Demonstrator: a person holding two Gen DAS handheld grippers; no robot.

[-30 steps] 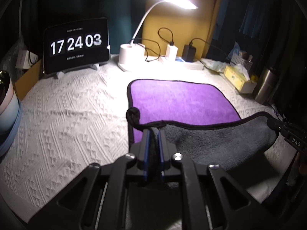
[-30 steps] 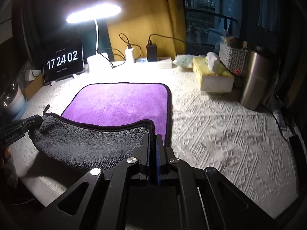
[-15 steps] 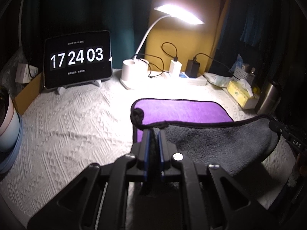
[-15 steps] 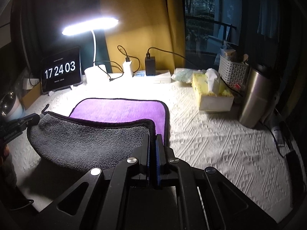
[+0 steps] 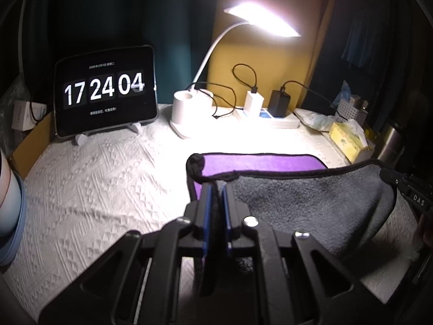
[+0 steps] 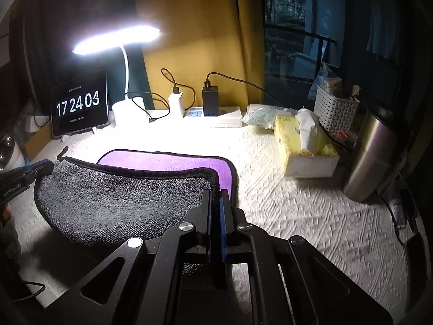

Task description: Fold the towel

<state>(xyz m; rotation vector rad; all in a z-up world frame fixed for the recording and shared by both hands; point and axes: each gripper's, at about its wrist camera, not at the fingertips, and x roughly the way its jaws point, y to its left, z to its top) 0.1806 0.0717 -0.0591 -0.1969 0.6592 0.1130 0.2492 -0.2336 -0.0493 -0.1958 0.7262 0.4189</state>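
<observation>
The towel [image 5: 303, 205] is purple on top and grey underneath, with a black hem. Its far part lies flat on the white bedspread [image 5: 94, 189]; its near edge is lifted and hangs between the grippers, grey side toward me. My left gripper [image 5: 216, 189] is shut on the towel's near left corner. My right gripper [image 6: 215, 193] is shut on the near right corner of the towel [image 6: 121, 197]. The right gripper's tip also shows at the right edge of the left wrist view [image 5: 392, 176]. The left gripper's tip shows at the left edge of the right wrist view [image 6: 40, 168].
A tablet clock [image 5: 105, 92] stands at the back left. A lit desk lamp [image 5: 189, 108] and a power strip with chargers [image 5: 265, 111] line the back. A tissue box [image 6: 305, 146], a white basket [image 6: 335, 111] and a steel flask [image 6: 370, 157] stand at the right.
Both grippers have carried the towel's near edge up and toward the far side. The grey underside covers more of the purple face, leaving a narrower purple strip visible.
</observation>
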